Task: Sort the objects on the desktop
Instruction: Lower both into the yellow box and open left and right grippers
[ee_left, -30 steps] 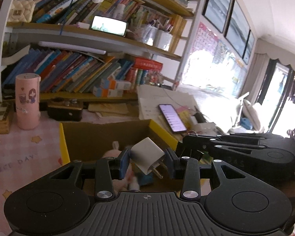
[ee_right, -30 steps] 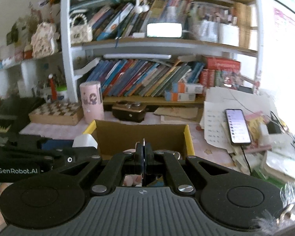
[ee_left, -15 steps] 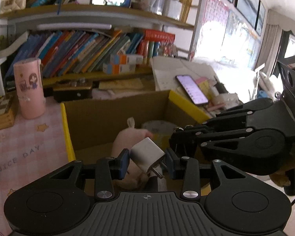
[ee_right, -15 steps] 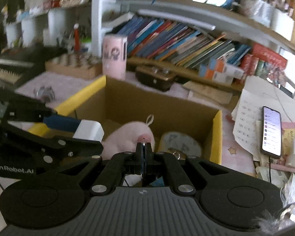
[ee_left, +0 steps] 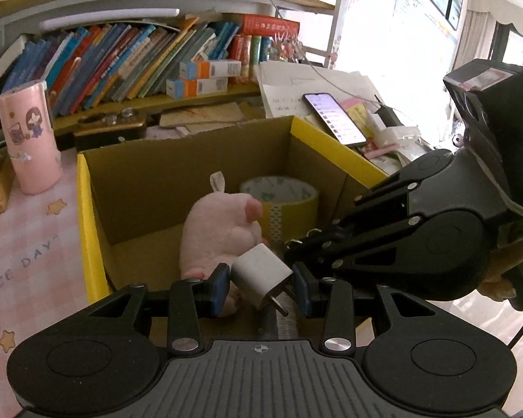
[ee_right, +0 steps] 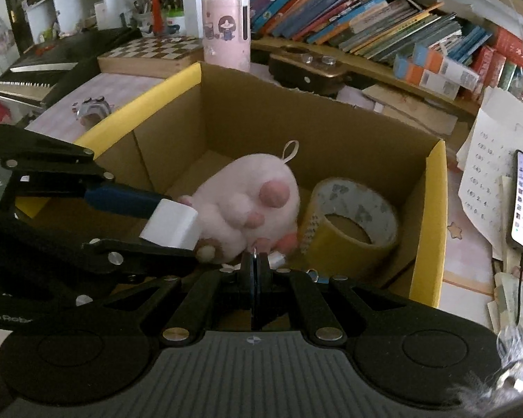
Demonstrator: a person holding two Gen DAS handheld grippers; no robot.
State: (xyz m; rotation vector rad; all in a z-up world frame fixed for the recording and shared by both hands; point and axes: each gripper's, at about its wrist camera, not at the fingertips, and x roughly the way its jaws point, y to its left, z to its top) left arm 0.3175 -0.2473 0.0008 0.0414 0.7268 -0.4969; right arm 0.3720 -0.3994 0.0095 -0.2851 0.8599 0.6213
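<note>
My left gripper (ee_left: 261, 287) clamps the white charger (ee_left: 261, 273) over the box (ee_left: 87, 216); right gripper (ee_right: 255, 261) pinched shut; I should release low, beside the plush (ee_left: 223, 230)

We see a white plug-in charger (ee_left: 261, 271) tilted with its metal prongs pointing down and to the right, clamped over the open cardboard box (ee_left: 191, 160). Inside the box, a pink plush toy (ee_right: 251, 205) with a white loop lies just beside the charger, and a roll of yellow tape (ee_right: 352, 223) leans on its edge, touching the plush.
</note>
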